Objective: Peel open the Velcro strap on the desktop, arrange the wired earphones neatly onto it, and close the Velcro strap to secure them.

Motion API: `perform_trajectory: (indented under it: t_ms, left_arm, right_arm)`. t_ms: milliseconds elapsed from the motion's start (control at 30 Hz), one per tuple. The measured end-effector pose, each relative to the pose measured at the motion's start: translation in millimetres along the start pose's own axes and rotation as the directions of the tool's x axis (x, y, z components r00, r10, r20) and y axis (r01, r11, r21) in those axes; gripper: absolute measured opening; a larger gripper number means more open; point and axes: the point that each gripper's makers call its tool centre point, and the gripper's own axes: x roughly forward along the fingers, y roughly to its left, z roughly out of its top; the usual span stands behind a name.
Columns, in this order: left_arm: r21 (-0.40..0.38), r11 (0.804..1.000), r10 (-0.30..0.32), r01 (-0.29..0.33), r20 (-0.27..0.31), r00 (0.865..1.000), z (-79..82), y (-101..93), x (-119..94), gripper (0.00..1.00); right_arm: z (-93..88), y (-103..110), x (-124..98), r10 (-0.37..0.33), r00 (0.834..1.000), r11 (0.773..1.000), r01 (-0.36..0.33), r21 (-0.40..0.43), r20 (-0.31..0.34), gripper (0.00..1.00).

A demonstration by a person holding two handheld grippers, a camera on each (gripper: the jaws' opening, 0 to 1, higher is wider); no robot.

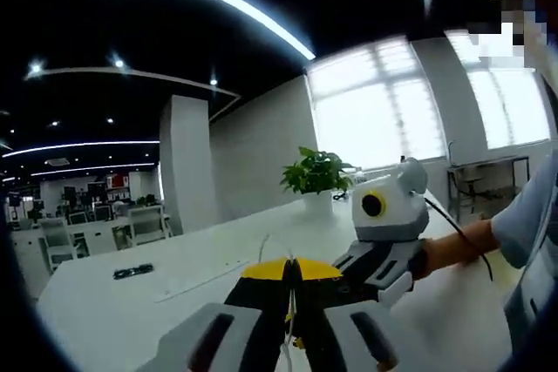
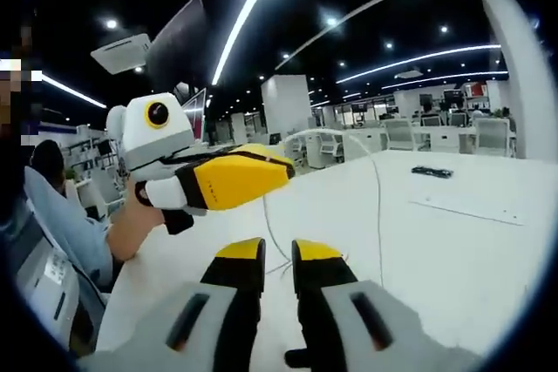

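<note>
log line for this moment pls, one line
left gripper: shut on thin white earphone cable | right gripper: open, jaws empty | dark Velcro strap: lying apart on white desk

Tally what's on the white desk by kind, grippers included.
Grippers: 2, left gripper and right gripper
White earphone cable: 1
Dark strap-like item: 1
Long flat white strip: 1
Potted plant: 1
Total: 6

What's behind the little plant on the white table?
Behind the plant stand a white wall and bright windows. Its leaves hide the wall directly behind them.
</note>
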Motion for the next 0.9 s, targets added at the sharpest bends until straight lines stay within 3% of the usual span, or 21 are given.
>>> perform_trajectory:
  t_ms: [133, 333, 467, 700, 900]
  left_arm:
    - [0.016, 1.000, -0.001, 0.000, 0.019, 1.000, 8.7, -0.5, -2, 0.06]
    - [0.036, 0.999, 0.006, -0.007, 0.050, 0.999, 25.1, 1.2, -6, 0.06]
    - [0.038, 0.999, 0.011, -0.014, 0.072, 0.997, 37.5, 1.8, -11, 0.06]
    - [0.072, 0.997, 0.028, -0.037, 0.122, 0.992, 63.6, 1.4, -20, 0.06]
    - [0.092, 0.994, 0.048, -0.063, 0.158, 0.986, 82.0, 6.0, -26, 0.06]
  right_arm:
    - [-0.3, 2, 5, -0.001, 1.000, 1.000, 0.001, -0.029, -0.009, 0.13]
    - [14.3, 6, 8, -0.009, 1.000, 0.995, 0.011, -0.096, 0.019, 0.08]
    - [20.5, 1, 9, -0.021, 0.999, 0.996, 0.024, -0.088, 0.029, 0.07]
    - [21.6, -8, 10, -0.023, 1.000, 1.000, 0.023, -0.006, 0.018, 0.07]
    - [13.6, -10, 13, -0.038, 0.999, 0.998, 0.037, -0.050, -0.017, 0.07]
